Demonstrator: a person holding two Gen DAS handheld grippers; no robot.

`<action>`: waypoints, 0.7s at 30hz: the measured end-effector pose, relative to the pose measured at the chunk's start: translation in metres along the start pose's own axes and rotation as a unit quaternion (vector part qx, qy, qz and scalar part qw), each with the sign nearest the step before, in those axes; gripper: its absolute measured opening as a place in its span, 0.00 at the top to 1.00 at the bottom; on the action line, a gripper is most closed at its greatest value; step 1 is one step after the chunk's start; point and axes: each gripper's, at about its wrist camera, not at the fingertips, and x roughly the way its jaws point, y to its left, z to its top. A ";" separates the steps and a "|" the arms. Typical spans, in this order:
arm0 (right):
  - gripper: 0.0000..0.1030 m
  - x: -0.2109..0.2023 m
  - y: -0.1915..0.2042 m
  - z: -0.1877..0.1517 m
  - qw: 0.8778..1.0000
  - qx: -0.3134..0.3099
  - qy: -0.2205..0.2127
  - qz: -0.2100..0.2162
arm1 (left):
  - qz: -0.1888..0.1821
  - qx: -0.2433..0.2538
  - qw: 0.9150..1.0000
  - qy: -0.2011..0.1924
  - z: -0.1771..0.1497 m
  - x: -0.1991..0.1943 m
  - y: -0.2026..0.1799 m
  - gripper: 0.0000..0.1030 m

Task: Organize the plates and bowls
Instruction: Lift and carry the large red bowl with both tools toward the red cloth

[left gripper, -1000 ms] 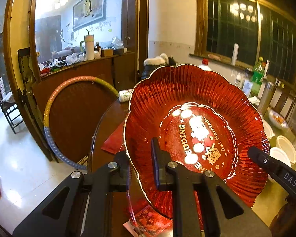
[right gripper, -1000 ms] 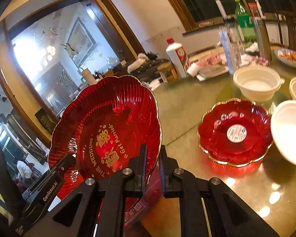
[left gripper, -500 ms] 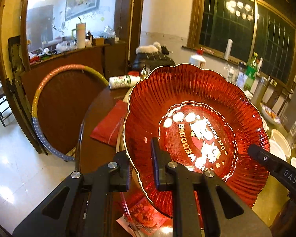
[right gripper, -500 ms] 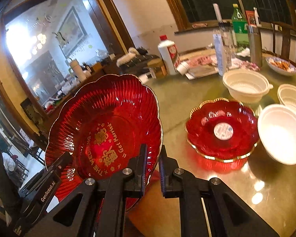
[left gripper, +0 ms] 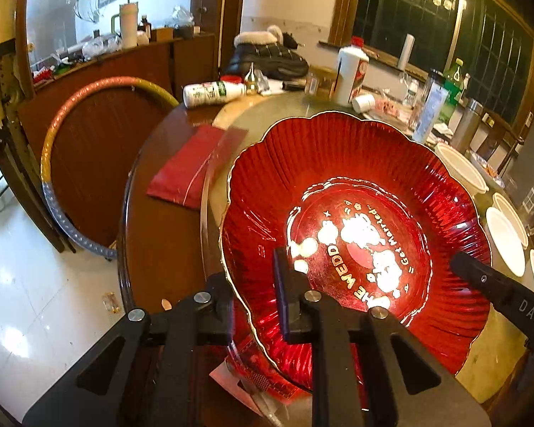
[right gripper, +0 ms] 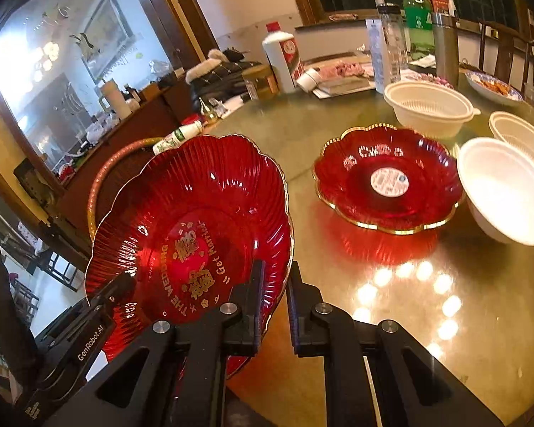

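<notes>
While both grippers clamp it, red plate (right gripper: 195, 227) tilted

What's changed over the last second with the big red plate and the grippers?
The red wedding plate, clamped at opposite rims by the left gripper and right gripper, has come down and tipped toward the table. No grip changed. The second red plate and white bowls stayed put.

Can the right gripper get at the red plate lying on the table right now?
Probably not: right gripper is shut on the held red plate's rim. The way to the table plate looks otherwise free.
</notes>
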 end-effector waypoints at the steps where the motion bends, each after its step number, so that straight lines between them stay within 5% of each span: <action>1: 0.89 0.002 0.000 -0.002 1.000 0.002 0.004 -0.001 | 0.000 0.003 1.000 0.005 -0.001 0.002 0.000 0.85; 8: 0.89 0.013 0.000 -0.007 1.000 0.007 0.022 -0.009 | -0.006 0.002 0.999 0.034 -0.005 0.014 0.006 0.84; 21: 0.89 0.011 0.000 -0.001 1.000 0.008 0.011 -0.010 | -0.005 0.009 1.000 0.029 0.000 0.017 0.003 0.83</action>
